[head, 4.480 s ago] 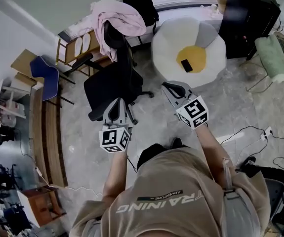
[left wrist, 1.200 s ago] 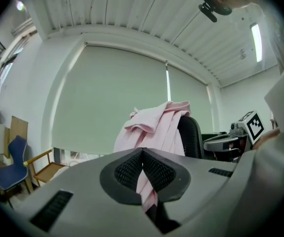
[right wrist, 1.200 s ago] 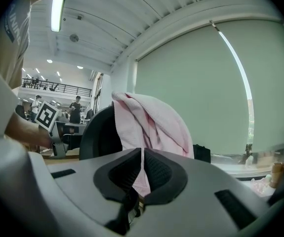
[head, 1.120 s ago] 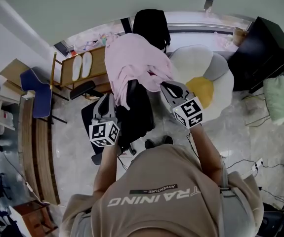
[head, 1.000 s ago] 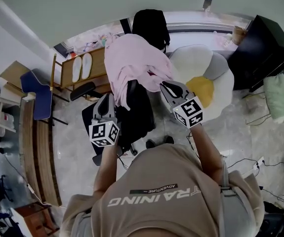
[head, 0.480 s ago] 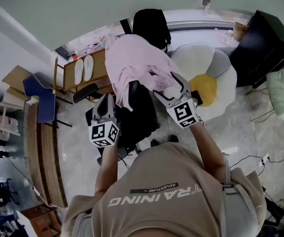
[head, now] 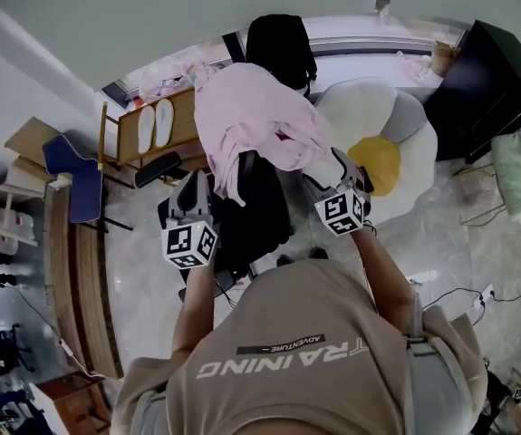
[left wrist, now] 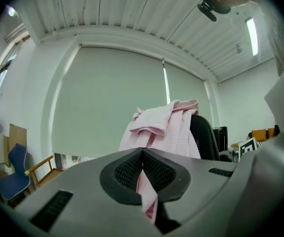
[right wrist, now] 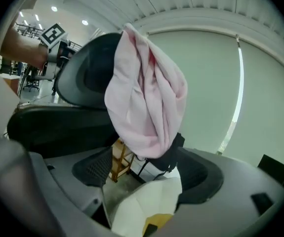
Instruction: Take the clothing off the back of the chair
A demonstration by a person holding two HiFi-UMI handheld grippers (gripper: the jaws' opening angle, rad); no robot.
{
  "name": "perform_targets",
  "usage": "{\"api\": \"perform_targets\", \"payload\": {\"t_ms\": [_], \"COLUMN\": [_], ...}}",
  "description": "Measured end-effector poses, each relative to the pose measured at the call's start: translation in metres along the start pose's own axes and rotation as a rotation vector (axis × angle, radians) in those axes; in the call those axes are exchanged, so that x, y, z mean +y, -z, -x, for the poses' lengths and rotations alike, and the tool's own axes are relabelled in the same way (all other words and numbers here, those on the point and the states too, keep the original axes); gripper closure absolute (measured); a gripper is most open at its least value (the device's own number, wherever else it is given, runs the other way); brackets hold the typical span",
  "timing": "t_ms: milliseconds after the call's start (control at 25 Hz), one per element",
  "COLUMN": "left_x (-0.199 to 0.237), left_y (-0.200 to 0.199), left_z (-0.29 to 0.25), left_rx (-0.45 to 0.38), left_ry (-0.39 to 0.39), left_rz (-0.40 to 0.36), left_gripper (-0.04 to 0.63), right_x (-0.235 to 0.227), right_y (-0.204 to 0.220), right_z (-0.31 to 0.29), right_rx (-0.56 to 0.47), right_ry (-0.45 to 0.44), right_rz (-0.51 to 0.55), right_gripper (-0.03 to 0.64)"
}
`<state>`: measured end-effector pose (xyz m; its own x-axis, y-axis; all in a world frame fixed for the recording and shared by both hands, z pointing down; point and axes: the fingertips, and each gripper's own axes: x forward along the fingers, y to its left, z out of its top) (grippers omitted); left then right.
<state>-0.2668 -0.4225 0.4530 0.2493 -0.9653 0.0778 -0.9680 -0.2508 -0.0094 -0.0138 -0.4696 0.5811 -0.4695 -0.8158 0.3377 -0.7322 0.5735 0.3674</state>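
A pink garment [head: 251, 116] hangs over the back of a black office chair [head: 260, 211]. My right gripper [head: 325, 172] is at the garment's lower right side. In the right gripper view its jaws stand wide open [right wrist: 146, 174], and the hanging end of the pink garment [right wrist: 144, 98] dangles just above and between the fingers without being pressed. My left gripper [head: 194, 179] is held level beside the chair's left side. In the left gripper view its pads meet, shut [left wrist: 142, 154], and the garment [left wrist: 164, 125] and chair back [left wrist: 203, 137] lie beyond.
A white and yellow egg-shaped cushion [head: 382, 152] lies on the floor right of the chair. A black bag [head: 278, 48] sits behind it by the window. At the left are a wooden rack with slippers [head: 151, 125] and a blue chair [head: 70, 166]. A black cabinet [head: 491, 80] stands far right.
My right gripper has opened its jaws and dropped lower, to the garment's hanging right end. The left gripper has stayed where it was.
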Motion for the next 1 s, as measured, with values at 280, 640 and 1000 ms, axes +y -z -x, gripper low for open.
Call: {"api": "perform_targets", "payload": {"t_ms": [280,640,1000], "left_x": [0.014,0.035,0.055], "left_y": [-0.005,-0.005,-0.004], "left_z": [-0.002,0.006,0.025], "left_rx": [0.000,-0.011,-0.033], "left_ry": [-0.027,-0.083,-0.129], "left_rz": [-0.004,-0.001,0.000], "left_gripper": [0.583,0.581,0.581], "right_x": [-0.009,-0.007,-0.023], "right_y": [-0.011,-0.097,-0.103], "right_z": [-0.033,-0.079,-0.081], "right_rx": [-0.054,-0.188,-0.185], "right_ry": [-0.015,-0.069,-0.105], "right_rz": [0.016,0.081,0.094], "right_gripper": [0.236,0.218,0.216]}}
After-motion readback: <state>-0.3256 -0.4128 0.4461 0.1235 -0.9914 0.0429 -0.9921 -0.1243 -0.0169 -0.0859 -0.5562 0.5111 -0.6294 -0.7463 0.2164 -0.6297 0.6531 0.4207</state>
